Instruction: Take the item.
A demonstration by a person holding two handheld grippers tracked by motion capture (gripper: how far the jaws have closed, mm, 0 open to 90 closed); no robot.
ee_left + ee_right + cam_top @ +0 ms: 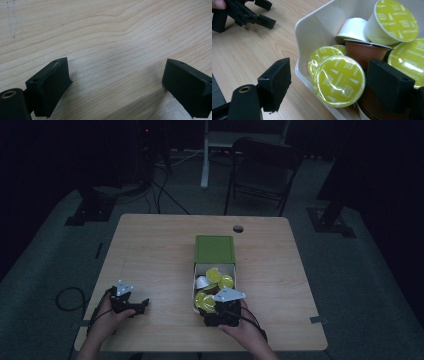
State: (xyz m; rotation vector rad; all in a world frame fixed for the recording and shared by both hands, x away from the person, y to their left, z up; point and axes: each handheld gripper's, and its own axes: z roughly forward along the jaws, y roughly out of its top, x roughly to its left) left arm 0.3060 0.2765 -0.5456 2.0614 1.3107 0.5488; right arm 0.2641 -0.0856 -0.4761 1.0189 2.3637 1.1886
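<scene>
The left gripper [131, 304] rests low over the table [160, 250] near its front left corner, held in the person's left hand [107, 320]. In the left gripper view its jaws stand wide apart over bare wood grain, with nothing between them and nothing touched by the pads. In the right gripper view the same tool [244, 13] lies well apart from the white tray, at the upper left. Further right, a green box [214, 249] sits mid-table, and the open white tray [233, 270] extends from it toward the person, filled with coffee capsules [214, 276], most with yellow-green foil lids, one white, some brown. The right gripper [220, 312] is at the near end of the tray, held in the right hand [245, 327]. In the right gripper view its jaws are partly open and straddle the tray's near corner [302, 32]: one pad sits outside the tray wall over the table, the other inside among the capsules. A foil-lidded capsule [338, 81] lies between the two pads, tilted with its lid facing the camera. The pads do not press on it; the tool grips nothing. Whether the inner pad touches the brown capsule [364, 53] just behind it cannot be told.
</scene>
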